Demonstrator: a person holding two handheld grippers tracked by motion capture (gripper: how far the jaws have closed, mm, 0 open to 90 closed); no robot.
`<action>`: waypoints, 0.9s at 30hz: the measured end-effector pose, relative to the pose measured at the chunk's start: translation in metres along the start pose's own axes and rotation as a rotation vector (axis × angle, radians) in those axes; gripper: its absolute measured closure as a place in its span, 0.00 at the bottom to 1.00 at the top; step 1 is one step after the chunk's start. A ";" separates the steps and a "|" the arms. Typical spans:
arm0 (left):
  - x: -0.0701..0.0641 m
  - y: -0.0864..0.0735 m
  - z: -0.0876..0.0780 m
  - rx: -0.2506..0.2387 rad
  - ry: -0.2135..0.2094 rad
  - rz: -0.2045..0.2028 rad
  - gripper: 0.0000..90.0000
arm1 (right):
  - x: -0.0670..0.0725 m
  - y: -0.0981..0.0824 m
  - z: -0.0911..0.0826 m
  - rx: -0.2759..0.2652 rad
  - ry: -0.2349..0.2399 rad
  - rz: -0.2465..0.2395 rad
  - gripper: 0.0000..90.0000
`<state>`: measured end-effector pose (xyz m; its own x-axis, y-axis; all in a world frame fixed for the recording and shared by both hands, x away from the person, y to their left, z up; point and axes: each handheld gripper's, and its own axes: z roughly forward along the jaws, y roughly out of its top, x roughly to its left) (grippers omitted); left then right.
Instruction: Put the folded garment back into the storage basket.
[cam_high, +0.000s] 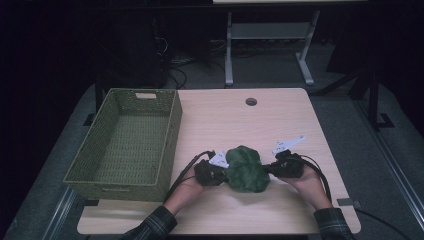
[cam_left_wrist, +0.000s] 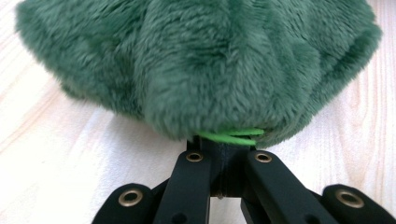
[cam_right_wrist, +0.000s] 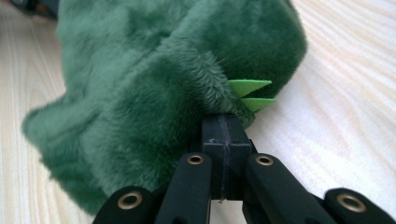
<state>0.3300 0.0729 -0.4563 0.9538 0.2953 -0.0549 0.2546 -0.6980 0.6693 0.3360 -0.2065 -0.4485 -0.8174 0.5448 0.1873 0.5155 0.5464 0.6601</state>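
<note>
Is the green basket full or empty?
Empty. The high view shows the green basket's bare woven bottom; the fluffy green cloth sits outside on the table.

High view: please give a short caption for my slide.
Both grippers, left and right, pinch a green plush cloth on the table beside a green basket.

Table (cam_high: 280, 125): light wood-grain top with rounded corners; round cable hole (cam_high: 251, 101) near the far edge, centre. Standing on it: green woven basket (cam_high: 169, 145), rectangular, at the left, its left side overhanging the table edge. Lying on it: dark green plush cloth (cam_high: 246, 169), bunched, near edge, right of the basket.
</note>
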 end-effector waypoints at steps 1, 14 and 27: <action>0.001 0.000 -0.001 -0.003 -0.001 -0.007 1.00 | 0.002 -0.001 -0.001 -0.001 0.001 0.004 1.00; 0.009 -0.005 -0.007 -0.004 0.001 -0.027 0.94 | 0.002 -0.019 -0.018 -0.070 -0.077 0.072 0.85; 0.001 -0.013 -0.017 0.029 0.033 -0.036 0.52 | 0.000 -0.066 -0.042 -0.081 -0.264 0.194 0.23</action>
<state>0.3254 0.0935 -0.4529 0.9384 0.3415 -0.0538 0.2936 -0.7049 0.6457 0.2912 -0.2694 -0.4617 -0.6053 0.7858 0.1272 0.6244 0.3696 0.6881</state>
